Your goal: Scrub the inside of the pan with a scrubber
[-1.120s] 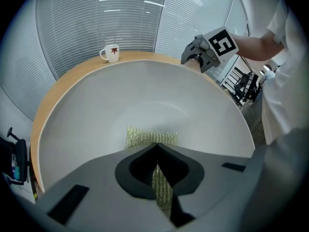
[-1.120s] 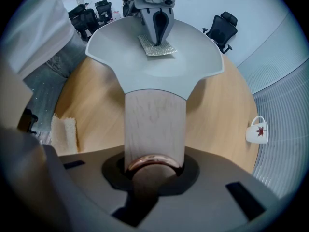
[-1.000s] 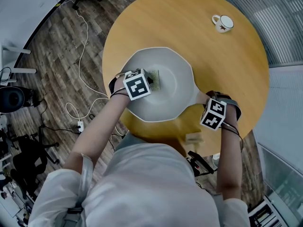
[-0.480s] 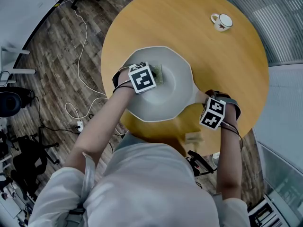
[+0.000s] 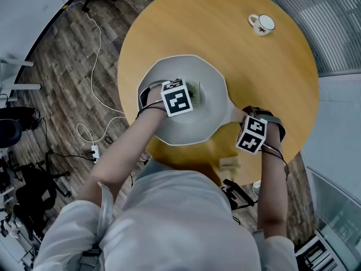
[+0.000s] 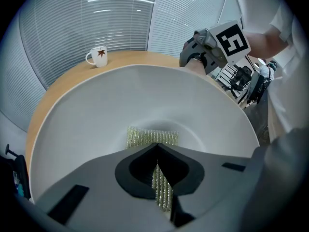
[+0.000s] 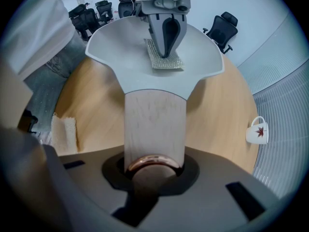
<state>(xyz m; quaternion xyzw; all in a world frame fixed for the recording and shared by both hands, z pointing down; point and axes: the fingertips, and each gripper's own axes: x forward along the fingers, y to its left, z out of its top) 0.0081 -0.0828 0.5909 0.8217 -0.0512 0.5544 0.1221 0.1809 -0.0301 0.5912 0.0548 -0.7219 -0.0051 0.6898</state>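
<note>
the scrubbing step is in hand. the left tongs [image 6: 157,148] are closed tight on the scrubber [image 6: 151,136], a glinting yellow-green mesh pad. they pinch its upper edge, and the rest lies flat on the floor of the pan [image 5: 210,113], about the middle of the bowl. the pan is pale and deep-walled and sits on the round wooden counter [image 5: 271,78].

the right tongs [image 7: 153,164] point down and are clamped round the end of the pan's wooden handle [image 7: 154,120]. the handle's copper-coloured end ring sits between the jaws, so the pan is braced against sliding. a mug [image 5: 263,23] stands well apart at the far side of the counter. a pale cloth [image 7: 65,134] lies near the handle. neither is in the way.

no dirt shows on the inner surface, so how much of it is already scrubbed cannot be judged. the next move, as i read it, calls for dragging the pad across the base and up the sloped walls with downward pressure, with the handle held firm by the right tongs. a hard stroke could twist the pan or pull the thin mesh out of the pinch.
</note>
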